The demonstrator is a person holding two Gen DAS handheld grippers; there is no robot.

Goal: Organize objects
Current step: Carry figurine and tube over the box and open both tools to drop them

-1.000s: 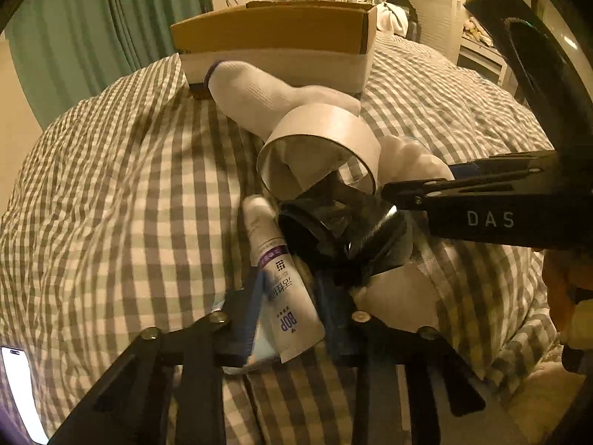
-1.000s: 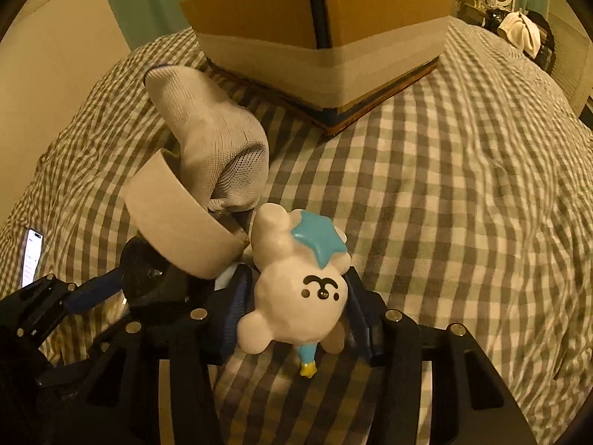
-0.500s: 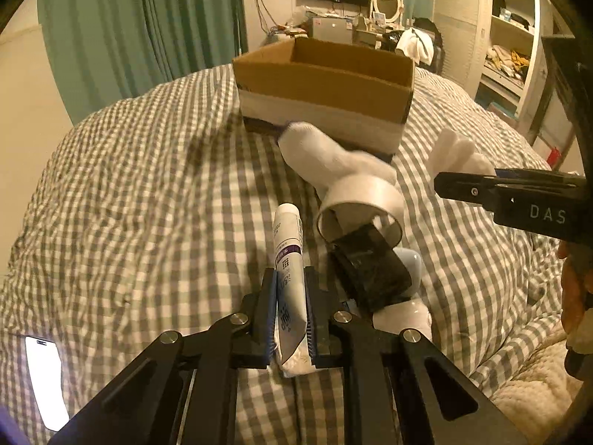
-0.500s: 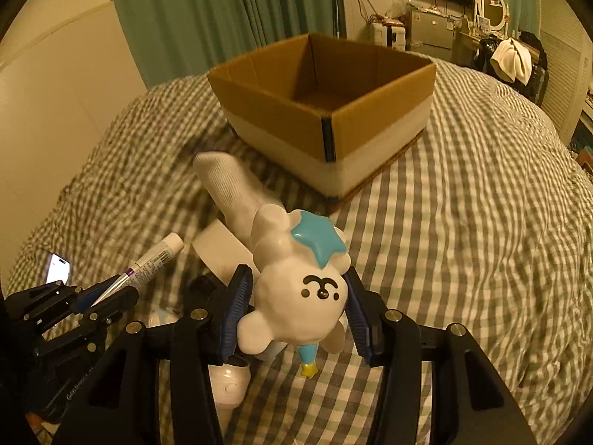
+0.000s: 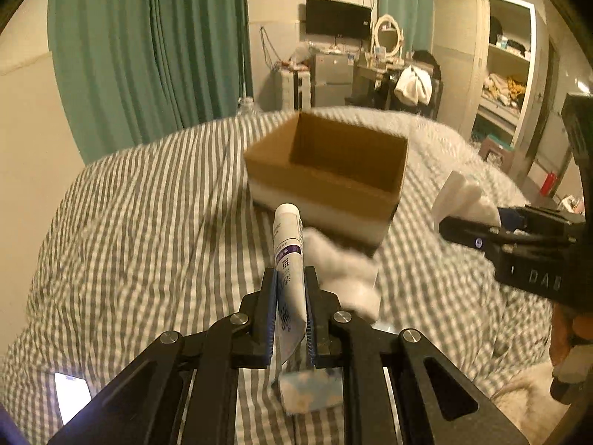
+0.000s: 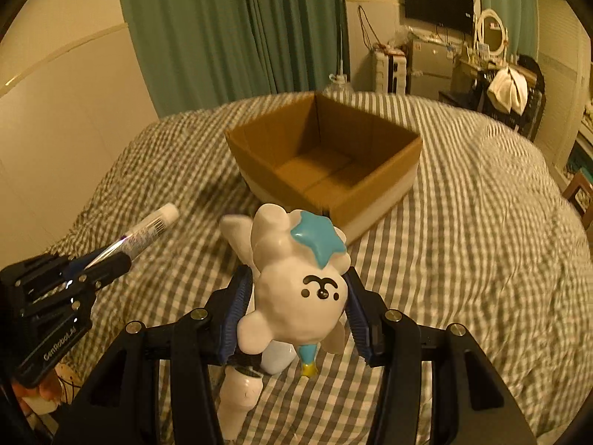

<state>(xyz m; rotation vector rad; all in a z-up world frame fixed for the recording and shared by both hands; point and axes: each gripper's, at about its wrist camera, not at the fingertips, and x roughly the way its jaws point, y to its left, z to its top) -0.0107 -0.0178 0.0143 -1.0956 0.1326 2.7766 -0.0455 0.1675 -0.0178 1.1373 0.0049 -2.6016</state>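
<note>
Brown cardboard box point(image 6: 326, 163) waits open at frame centre; right gripper point(image 6: 296, 311) clamps the white toy point(image 6: 296, 285), left gripper point(image 5: 291, 319) pinches the tube point(image 5: 287, 256). Both mid-carry, I'd say; next, release over the box.

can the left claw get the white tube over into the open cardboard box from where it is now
Probably yes. The left claw grips the white tube with a purple band above the checked bedspread, and the open brown cardboard box lies straight ahead with nothing between.

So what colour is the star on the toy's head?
Blue, on a white toy; the star shows best in the right wrist view.
</note>
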